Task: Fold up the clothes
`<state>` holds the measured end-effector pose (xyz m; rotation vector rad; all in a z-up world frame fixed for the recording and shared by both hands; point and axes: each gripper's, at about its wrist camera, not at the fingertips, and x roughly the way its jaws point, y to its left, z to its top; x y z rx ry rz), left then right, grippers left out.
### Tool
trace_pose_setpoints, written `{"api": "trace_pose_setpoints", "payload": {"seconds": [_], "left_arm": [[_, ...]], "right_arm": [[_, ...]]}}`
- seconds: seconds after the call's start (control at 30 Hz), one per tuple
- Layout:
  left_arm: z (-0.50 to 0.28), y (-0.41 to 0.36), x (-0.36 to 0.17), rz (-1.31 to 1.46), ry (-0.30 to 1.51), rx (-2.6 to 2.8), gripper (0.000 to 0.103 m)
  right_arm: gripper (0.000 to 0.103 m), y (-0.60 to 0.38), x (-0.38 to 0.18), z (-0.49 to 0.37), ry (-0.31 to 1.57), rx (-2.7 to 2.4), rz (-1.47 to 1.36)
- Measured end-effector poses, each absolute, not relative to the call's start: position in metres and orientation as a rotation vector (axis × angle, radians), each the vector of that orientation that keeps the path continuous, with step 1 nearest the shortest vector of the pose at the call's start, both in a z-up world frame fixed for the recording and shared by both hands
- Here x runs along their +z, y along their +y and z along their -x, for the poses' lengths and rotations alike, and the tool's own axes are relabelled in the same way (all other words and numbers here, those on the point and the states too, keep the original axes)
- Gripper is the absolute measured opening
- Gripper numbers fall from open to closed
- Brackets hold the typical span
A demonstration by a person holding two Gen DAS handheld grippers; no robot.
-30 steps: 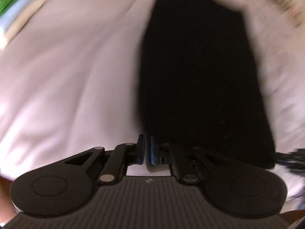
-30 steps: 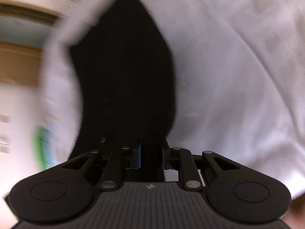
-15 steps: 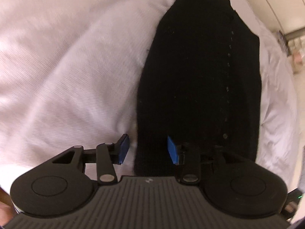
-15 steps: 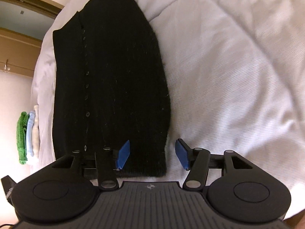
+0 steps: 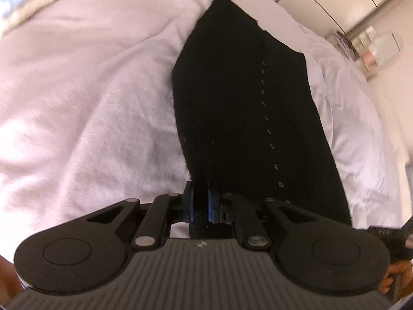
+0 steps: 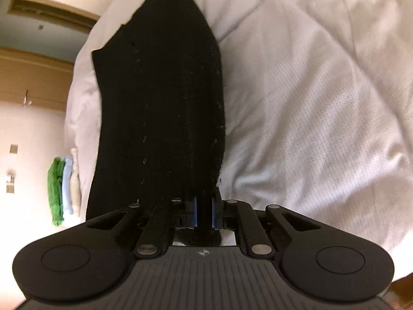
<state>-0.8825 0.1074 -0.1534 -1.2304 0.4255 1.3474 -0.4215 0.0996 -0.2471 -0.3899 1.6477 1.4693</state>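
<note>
Cardigan (image 5: 247, 118) | near hem pinched in left hand-held gripper (image 5: 200, 204) | right hand-held gripper (image 6: 204, 211) likewise

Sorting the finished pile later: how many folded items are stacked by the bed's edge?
3, side by side in the folded stack at the right wrist view's left edge: green item outermost, light blue item in the middle, cream item nearest the bed. Others may be hidden.

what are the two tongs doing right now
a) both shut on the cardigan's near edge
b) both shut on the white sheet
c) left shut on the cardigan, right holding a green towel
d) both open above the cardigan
a: the left tongs and right tongs each have black cardigan fabric pinched between their blue pads at its near edge.
</note>
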Motion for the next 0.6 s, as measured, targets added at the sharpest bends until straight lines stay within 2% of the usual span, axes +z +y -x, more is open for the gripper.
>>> {"api": "trace_pose_setpoints", "payload": {"seconds": [0.17, 0.4, 0.47, 0.53, 0.6], "left_arm": [[0.88, 0.069, -0.164, 1.261, 0.51, 1.367, 0.008], [0.874, 0.059, -0.219, 1.307, 0.626, 1.421, 0.011], [0.868, 0.067, -0.215, 1.296, 0.687, 1.443, 0.015], [0.86, 0.069, -0.195, 1.227, 0.772, 1.468, 0.017], [0.857, 0.065, -0.171, 1.173, 0.797, 1.497, 0.016]], "right_arm": [[0.008, 0.061, -0.252, 0.422, 1.655, 1.442, 0.443], [0.009, 0.038, -0.286, 0.422, 1.644, 1.349, 0.544], [0.017, 0.038, -0.292, 0.423, 1.635, 1.323, 0.578], [0.033, 0.038, -0.293, 0.424, 1.612, 1.297, 0.62], [0.042, 0.038, -0.273, 0.426, 1.524, 1.271, 0.69]]}}
